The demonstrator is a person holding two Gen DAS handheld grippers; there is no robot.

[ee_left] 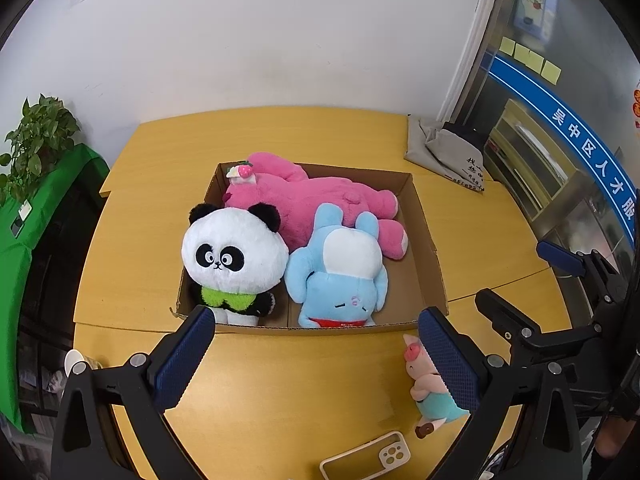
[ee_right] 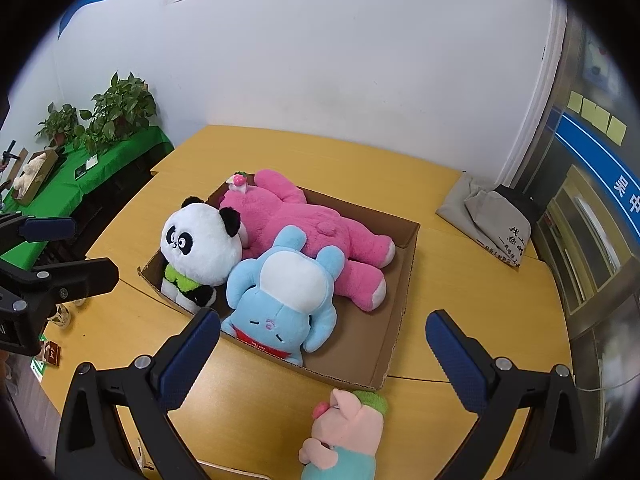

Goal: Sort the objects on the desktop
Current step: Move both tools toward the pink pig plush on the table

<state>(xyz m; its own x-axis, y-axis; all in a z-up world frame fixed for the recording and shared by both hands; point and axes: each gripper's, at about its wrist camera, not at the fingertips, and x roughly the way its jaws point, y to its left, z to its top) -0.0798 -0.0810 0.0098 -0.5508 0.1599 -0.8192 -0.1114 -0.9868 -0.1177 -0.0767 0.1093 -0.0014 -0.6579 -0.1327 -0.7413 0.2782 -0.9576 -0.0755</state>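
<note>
A shallow cardboard box (ee_left: 430,248) (ee_right: 394,320) sits on the yellow table. In it lie a pink plush bear (ee_left: 312,196) (ee_right: 304,220), a panda plush (ee_left: 234,252) (ee_right: 200,248) and a blue plush (ee_left: 340,276) (ee_right: 288,292). A small pink pig plush (ee_left: 426,380) (ee_right: 344,432) lies on the table in front of the box. My left gripper (ee_left: 316,356) is open and empty, above the table in front of the box. My right gripper (ee_right: 324,356) is open and empty, above the pig. A phone case (ee_left: 368,460) lies near the table's front edge.
A grey cloth bag (ee_left: 448,152) (ee_right: 492,216) lies at the table's far right corner. A green-covered side table (ee_right: 92,172) with potted plants (ee_right: 120,108) stands at the left. A glass door (ee_left: 560,140) is at the right. The wall is behind the table.
</note>
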